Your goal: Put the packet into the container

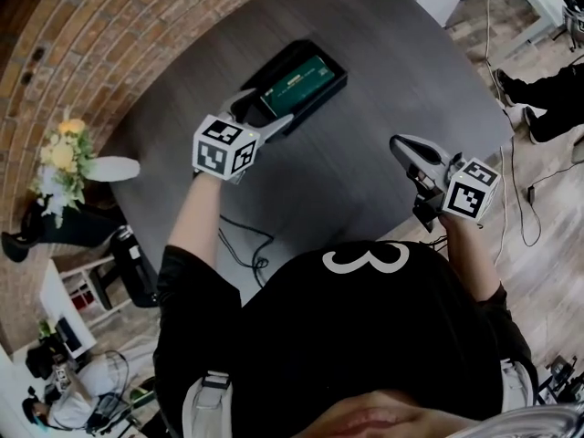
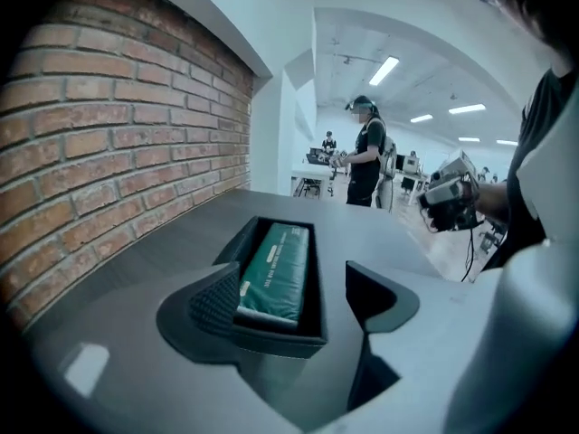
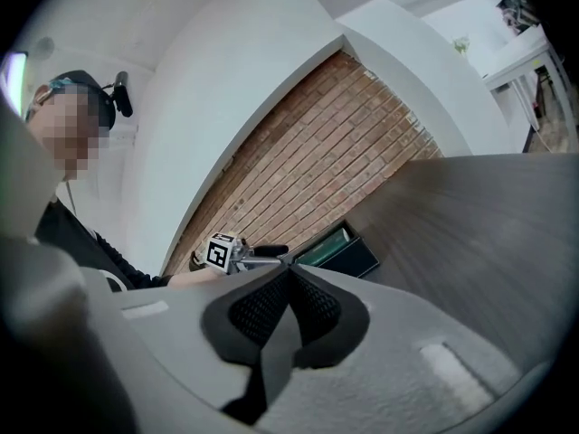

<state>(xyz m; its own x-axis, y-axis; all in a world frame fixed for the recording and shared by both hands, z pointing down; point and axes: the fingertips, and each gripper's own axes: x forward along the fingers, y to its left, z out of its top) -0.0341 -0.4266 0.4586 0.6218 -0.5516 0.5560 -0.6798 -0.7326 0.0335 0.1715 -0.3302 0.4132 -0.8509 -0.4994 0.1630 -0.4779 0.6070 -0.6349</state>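
Observation:
A green packet (image 1: 297,82) lies flat inside the black rectangular container (image 1: 336,85) on the dark round table (image 1: 365,181). My left gripper (image 1: 265,109) hovers at the container's near end, open, with nothing pressed between its pads. In the left gripper view the packet (image 2: 276,269) fills the container (image 2: 317,283), and the left gripper (image 2: 298,301) straddles its near wall. My right gripper (image 1: 401,144) is shut and empty, held at the table's right edge. The right gripper view shows its own pads (image 3: 289,301) meeting, with the container (image 3: 353,259) and the left gripper (image 3: 262,253) beyond.
A brick wall (image 2: 109,134) runs along the table's far left side. Yellow flowers in a white vase (image 1: 64,158) stand left of the table. Cables (image 1: 242,235) trail on the floor by my left arm. A person's legs (image 1: 547,99) show at the right.

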